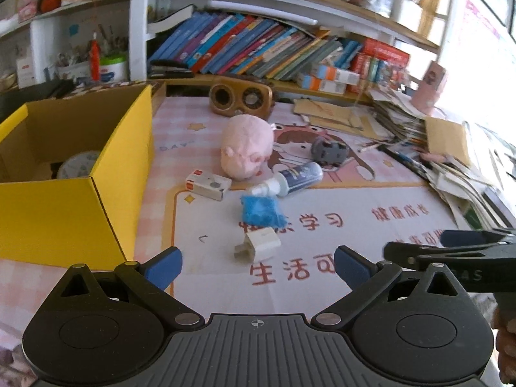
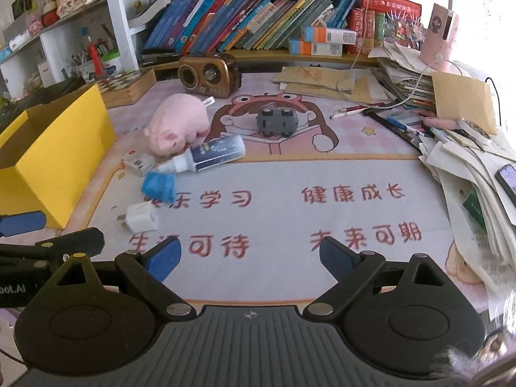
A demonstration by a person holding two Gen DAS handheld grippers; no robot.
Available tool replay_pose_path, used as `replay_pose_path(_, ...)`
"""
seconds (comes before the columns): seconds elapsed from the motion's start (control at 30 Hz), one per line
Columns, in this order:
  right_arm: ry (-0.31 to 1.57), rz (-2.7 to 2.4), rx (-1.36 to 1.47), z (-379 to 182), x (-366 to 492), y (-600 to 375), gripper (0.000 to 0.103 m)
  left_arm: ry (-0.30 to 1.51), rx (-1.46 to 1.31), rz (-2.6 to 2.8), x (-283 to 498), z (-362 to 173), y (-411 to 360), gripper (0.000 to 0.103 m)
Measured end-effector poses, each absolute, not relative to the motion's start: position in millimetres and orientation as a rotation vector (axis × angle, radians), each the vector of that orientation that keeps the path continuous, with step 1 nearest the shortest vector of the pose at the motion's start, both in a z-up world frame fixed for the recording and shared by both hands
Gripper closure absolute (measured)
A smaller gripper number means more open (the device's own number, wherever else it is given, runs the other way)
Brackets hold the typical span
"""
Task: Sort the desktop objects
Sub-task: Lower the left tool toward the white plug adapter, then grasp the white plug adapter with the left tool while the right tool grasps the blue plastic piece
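Note:
On the pink desk mat lie a white charger plug (image 1: 258,244) (image 2: 140,217), a blue crumpled packet (image 1: 262,211) (image 2: 159,186), a spray bottle (image 1: 290,179) (image 2: 206,155), a small white box (image 1: 208,184) (image 2: 138,163), a pink plush pig (image 1: 246,146) (image 2: 179,123) and a grey toy car (image 1: 329,150) (image 2: 277,120). A yellow cardboard box (image 1: 64,206) (image 2: 48,151) stands open at the left. My left gripper (image 1: 257,266) is open and empty, just short of the plug. My right gripper (image 2: 250,256) is open and empty over the mat's front.
A brown retro radio (image 1: 240,96) (image 2: 209,74) stands at the back of the mat. Stacks of papers and envelopes (image 2: 467,148) crowd the right side. Bookshelves (image 2: 258,22) run behind. A round white thing (image 1: 79,164) lies inside the yellow box.

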State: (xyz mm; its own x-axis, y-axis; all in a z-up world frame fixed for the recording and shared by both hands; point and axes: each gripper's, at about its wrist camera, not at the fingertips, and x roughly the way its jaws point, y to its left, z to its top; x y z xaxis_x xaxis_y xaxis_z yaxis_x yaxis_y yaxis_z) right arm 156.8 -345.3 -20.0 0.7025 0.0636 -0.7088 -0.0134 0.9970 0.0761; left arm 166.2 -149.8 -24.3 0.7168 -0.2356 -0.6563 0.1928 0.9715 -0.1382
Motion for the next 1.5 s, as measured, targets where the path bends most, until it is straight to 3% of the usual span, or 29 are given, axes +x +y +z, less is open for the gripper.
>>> replay_pose_path(0.9,0.769,0.199,0.022,-25.3,231.6,-389.4,0.010,0.743,0.012,-0.137,211.9,-45.7,-209.4,0.003)
replay_pose_path(1.13,0.780,0.228,0.009,-28.7,242.1,-388.9,0.010,0.810,0.015,-0.059,226.7,-65.8,-203.7,0.029)
replay_pose_path(1.4,0.787,0.277,-0.028,-31.1,249.1,-379.1,0.010,0.853,-0.007,-0.014,226.9,-76.2,-195.5,0.050)
replay_pose_path(1.47,0.791,0.286,-0.034,-31.9,250.4,-376.5,0.010,0.849,-0.010,-0.013,225.6,-75.2,-194.9,0.060)
replay_pose_path(1.5,0.794,0.292,-0.036,-32.5,250.8,-375.2,0.010,0.847,-0.012,-0.016,224.4,-74.4,-194.1,0.060)
